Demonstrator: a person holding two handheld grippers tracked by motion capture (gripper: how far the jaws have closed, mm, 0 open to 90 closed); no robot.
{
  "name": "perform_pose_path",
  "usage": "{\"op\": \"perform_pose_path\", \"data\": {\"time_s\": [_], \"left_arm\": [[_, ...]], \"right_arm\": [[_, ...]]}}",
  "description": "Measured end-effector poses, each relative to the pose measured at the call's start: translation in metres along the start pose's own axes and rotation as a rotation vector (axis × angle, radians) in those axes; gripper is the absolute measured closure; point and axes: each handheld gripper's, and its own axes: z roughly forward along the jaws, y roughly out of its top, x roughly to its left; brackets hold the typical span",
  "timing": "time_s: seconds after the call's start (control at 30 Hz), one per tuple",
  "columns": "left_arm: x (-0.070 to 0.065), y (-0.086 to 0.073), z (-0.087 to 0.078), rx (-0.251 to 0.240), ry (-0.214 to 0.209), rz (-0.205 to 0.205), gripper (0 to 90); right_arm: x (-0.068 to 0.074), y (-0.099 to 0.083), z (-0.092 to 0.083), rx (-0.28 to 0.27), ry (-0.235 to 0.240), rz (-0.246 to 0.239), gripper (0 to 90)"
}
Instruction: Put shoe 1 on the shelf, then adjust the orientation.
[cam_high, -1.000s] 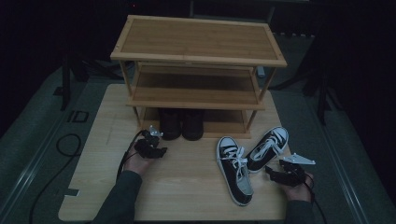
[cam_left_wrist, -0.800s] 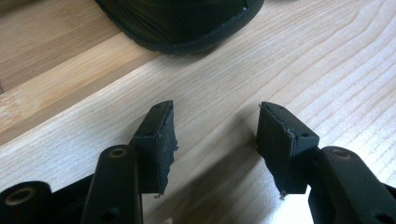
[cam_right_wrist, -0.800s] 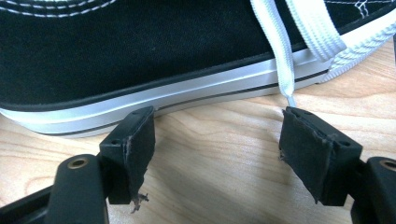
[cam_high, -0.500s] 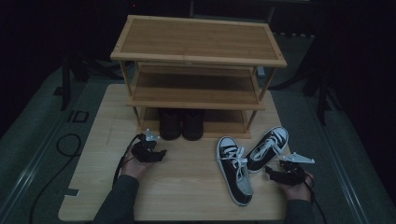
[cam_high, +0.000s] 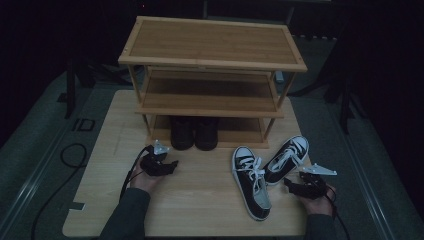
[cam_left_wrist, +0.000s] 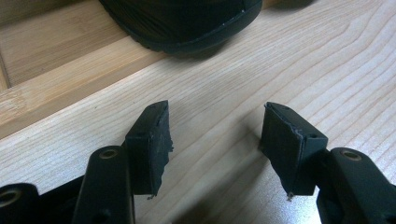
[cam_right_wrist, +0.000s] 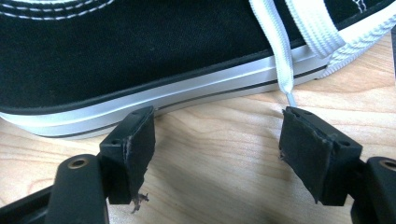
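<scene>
Bamboo all round here: a three-tier shoe rack (cam_high: 212, 60) stands at the back of a pale wooden table (cam_high: 200, 200). On its bottom shelf sits a pair of dark boots (cam_high: 194, 132), toes facing the person.

Left gripper (cam_high: 170, 165) first. A second ago it was right up at the boots; now it sits a little back from them, low over the table, nearer the person. Its jaws have just been opening and stand wide apart, nothing between them but bare wood. In the left gripper view the rounded boot toe (cam_left_wrist: 187, 23) lies just ahead of the pads (cam_left_wrist: 152, 140), clear of them.

Over on the other side, the right gripper (cam_high: 295, 186) holds the same spot as before, beside the two black-and-white sneakers (cam_high: 252, 182). One sneaker lies along the table; the other (cam_high: 287, 157) lies slanted beside it, their heel ends close together. Neither has shifted. In the right gripper view the jaws are spread wide and empty, the white sole (cam_right_wrist: 154, 100) just beyond the left tip, and a white lace end (cam_right_wrist: 285, 70) dangling just above the right one.
</scene>
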Motion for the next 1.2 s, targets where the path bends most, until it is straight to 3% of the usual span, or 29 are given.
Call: {"op": "perform_pose_path", "data": {"time_s": [0.4,0.67,0.93,1.2], "left_arm": [[-0.001,-0.005,0.001,-0.043,0.010,-0.008,42.3],[-0.002,-0.005,0.001,-0.043,0.014,-0.010,42.3],[-0.002,-0.004,0.002,-0.043,0.015,-0.010,42.0],[-0.002,-0.004,0.002,-0.043,0.014,-0.010,42.0]], "right_arm": [[0.000,0.001,0.000,0.004,0.002,0.001,26.5],[0.001,0.002,-0.001,0.017,0.005,0.004,27.5],[0.008,0.000,-0.011,0.052,0.075,-0.042,37.9],[0.017,0.007,-0.017,0.074,0.097,-0.107,41.6]]}}
